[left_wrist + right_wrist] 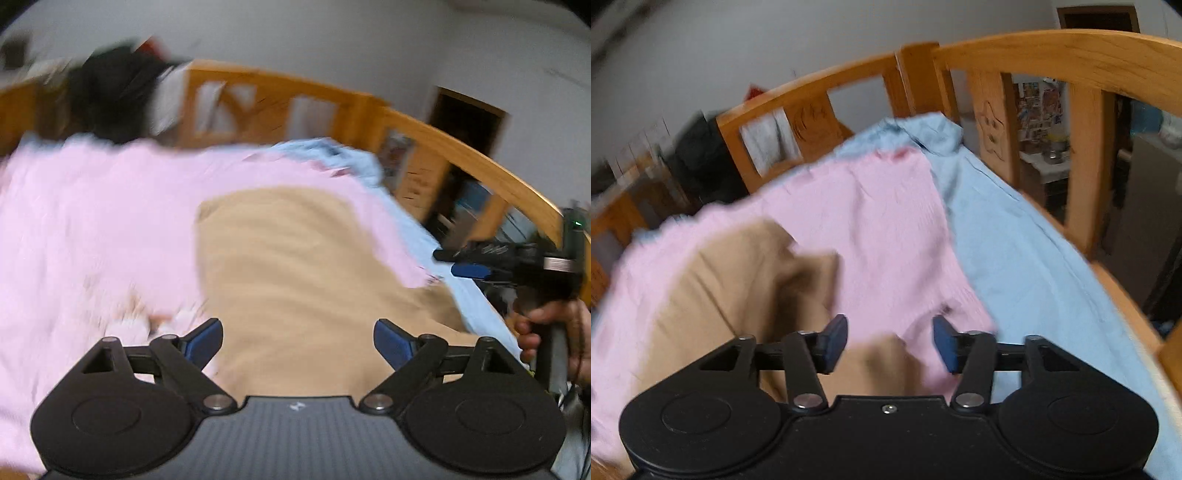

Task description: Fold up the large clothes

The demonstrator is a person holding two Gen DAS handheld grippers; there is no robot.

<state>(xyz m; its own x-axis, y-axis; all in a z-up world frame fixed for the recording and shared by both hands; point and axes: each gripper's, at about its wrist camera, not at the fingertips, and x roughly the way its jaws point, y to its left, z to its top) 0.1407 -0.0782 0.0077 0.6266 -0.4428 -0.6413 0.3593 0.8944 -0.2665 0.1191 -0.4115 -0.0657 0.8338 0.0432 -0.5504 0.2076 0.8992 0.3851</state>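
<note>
Two hand-held grippers hover with fingers parted and empty above a tan garment (295, 266) lying on a pink blanket (96, 221) on the bed. The left gripper (298, 341) stands wide open over the tan cloth; the right gripper (890, 341), about half open, hangs where tan cloth meets pink, gripping neither. A raised tan flap (798, 280) looks loosely laid and may slump or crease if left unsmoothed. A light blue sheet (1027, 258) runs beyond, inside the bed's wooden rail (1052, 48). No containers are visible.
</note>
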